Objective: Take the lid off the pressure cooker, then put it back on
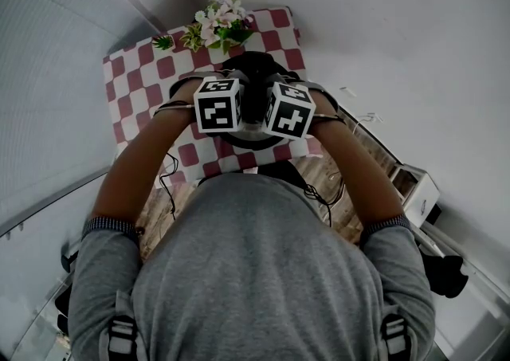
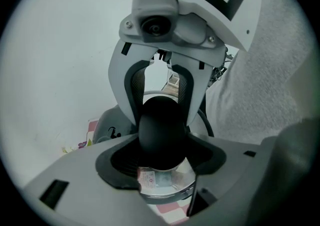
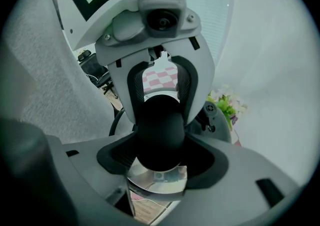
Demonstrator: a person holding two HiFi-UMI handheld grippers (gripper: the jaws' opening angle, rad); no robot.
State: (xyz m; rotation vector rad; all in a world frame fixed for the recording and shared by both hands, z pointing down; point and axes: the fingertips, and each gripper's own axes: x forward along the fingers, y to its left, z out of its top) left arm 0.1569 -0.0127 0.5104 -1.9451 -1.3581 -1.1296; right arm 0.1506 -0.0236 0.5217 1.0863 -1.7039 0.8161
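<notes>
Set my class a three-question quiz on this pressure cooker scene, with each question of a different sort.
1. True or false: the black lid knob sits inside both the left claw and the right claw.
2. The tablecloth is: A striped; B checkered; C plain.
3. Fill in: at the tablecloth's far end stand ____.
Key: 1 true; 2 B; 3 flowers.
</notes>
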